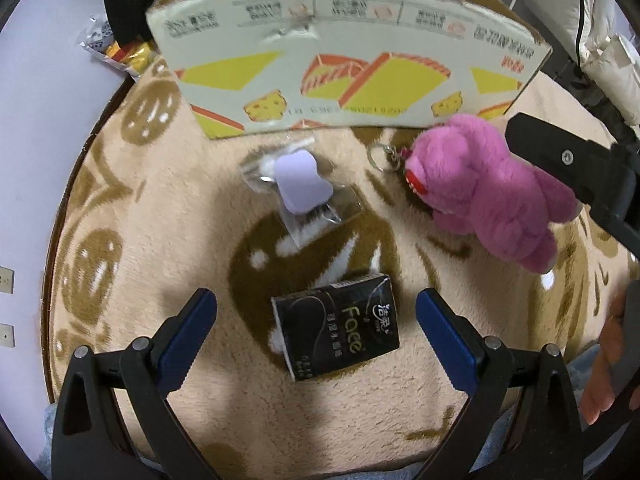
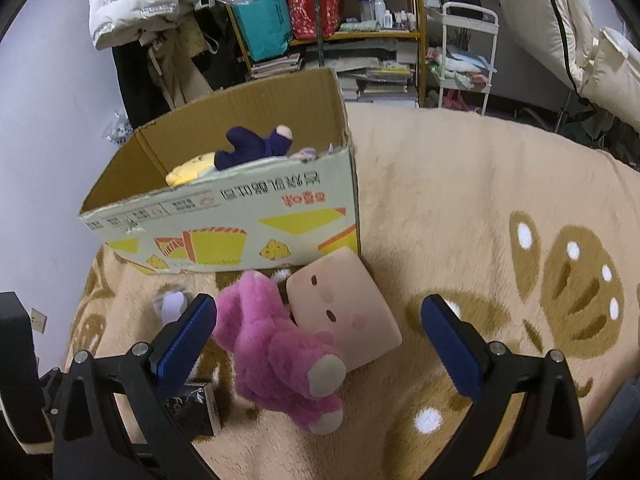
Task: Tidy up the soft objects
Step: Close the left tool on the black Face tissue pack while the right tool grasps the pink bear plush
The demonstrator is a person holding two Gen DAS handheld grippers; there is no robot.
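A: While both grippers hang over the blanket (image 1: 132, 240), what sits between the left gripper's (image 1: 316, 322) fingers?

B: A black tissue pack (image 1: 338, 326), lying flat on the blanket. The blue pads stand wide apart at 9 and 3 o'clock of it, touching nothing.

A: And further out in that view?

B: At 12 o'clock from the pack lies a lilac toy (image 1: 294, 184) in a clear bag. The pink bear (image 1: 484, 184) lies at 2 o'clock, its keyring toward the box (image 1: 352, 52), which stands along the top.

A: What about the right gripper (image 2: 318, 334)?

B: Released too, fingers spread, gripping nothing. In its view the bear (image 2: 276, 348) lies between the pads, nearer the left one, feet toward the camera. A beige cushion (image 2: 344, 304) with a face leans against the bear at its 1 o'clock, just beside the box corner.

A: Anything in the box (image 2: 224, 208)?

B: A navy doll (image 2: 256, 146) and a yellow toy (image 2: 192, 168) show over the rim. The pack (image 2: 196, 408) peeks out at 7 o'clock, behind the left finger, and the lilac toy (image 2: 172, 304) at 9 o'clock
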